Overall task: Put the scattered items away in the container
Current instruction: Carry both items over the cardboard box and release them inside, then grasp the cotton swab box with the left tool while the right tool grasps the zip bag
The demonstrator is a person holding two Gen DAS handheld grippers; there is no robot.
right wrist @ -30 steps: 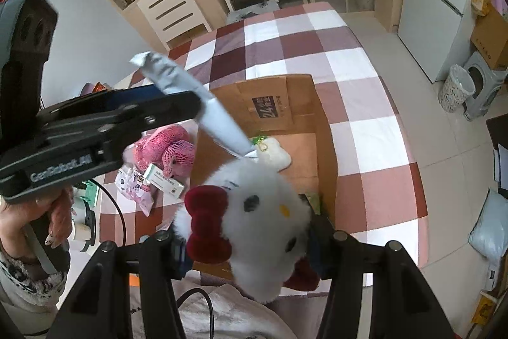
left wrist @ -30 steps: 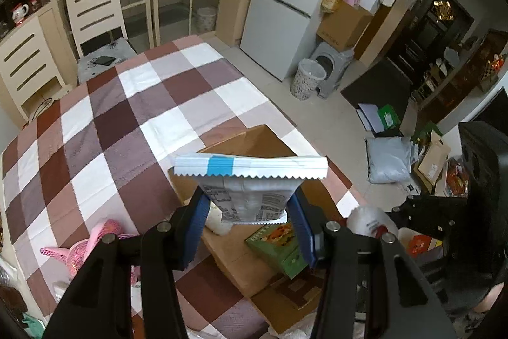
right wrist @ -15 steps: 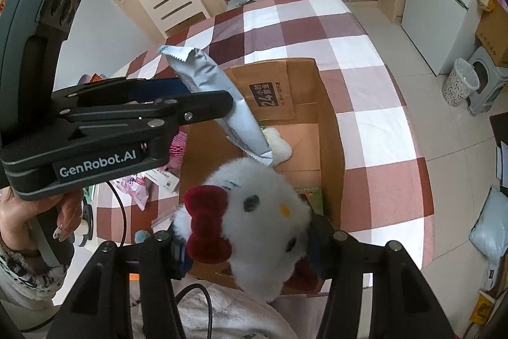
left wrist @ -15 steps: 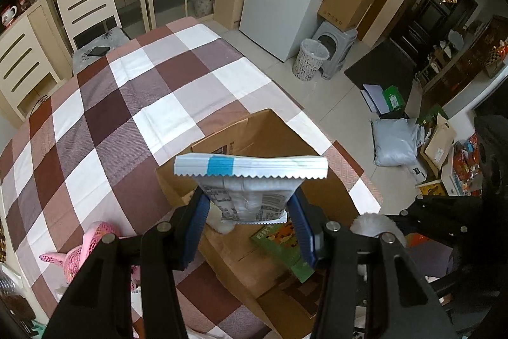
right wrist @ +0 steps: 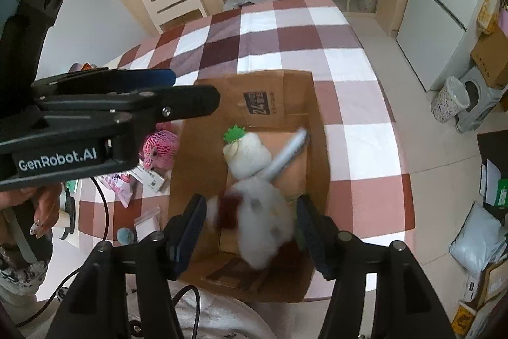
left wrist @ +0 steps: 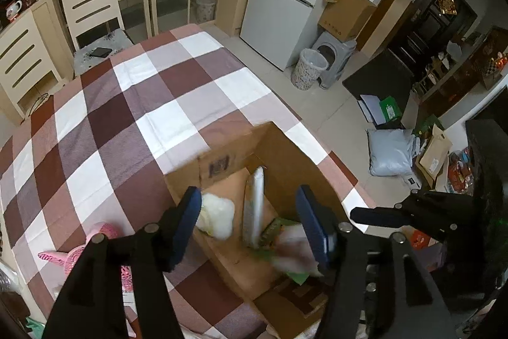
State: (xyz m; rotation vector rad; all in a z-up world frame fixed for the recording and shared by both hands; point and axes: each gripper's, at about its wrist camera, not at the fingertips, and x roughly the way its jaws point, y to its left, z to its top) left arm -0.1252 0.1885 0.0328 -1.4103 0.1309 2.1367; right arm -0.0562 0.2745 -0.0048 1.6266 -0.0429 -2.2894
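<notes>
A: What has changed since half a second ago?

B: Both loads are gone. The left gripper had its fingers pinched on the silver snack pouch; now they stand wide apart with nothing between them, and the pouch is inside the cardboard box, on edge and leaning near its far wall.

A: And the other hand?

B: The right gripper was clamped on the white cat plush. Its fingers are now spread wide and empty, and the plush shows as a motion-blurred shape between them, seemingly falling into the box at its near end.

A: Anything else in there?

B: A white plush with a green leaf top by the far wall, the pouch beside it, and a green packet half hidden under the cat plush.

A: So is the tidying finished?

B: Likely not. The box sits at the counter's near right corner, and along the near left edge loose things remain: a pink net-patterned toy, a small white carton, and a pink printed sachet. Both grippers are free to fetch them.
</notes>
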